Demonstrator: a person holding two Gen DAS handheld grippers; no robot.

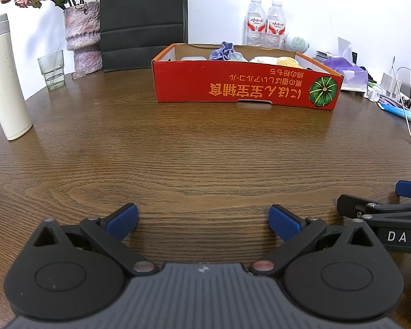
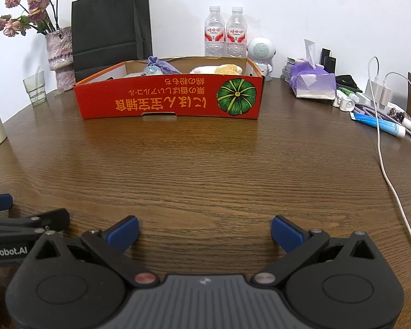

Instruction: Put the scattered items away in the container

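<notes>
Box (image 2: 170,101) already holds cloth and plush; both the left gripper (image 1: 202,220) and right gripper (image 2: 204,233) hover with jaws spread, empty. Next likely: fetching clutter at the surface (image 2: 205,170) edge.

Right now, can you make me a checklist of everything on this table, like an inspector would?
Surface: round wooden table, bare in the middle.
Job's things: red box holding a purple cloth and a tan soft toy.
Clutter: tissue pack, blue tube, water bottles, small white speaker, glass, white flask.
Grippers: left claw open, empty; right claw open, empty; side by side, low over the table.
Cables: white cable runs from the chargers along the right edge.
Surroundings: white wall, black bag, vase of dried flowers.
</notes>
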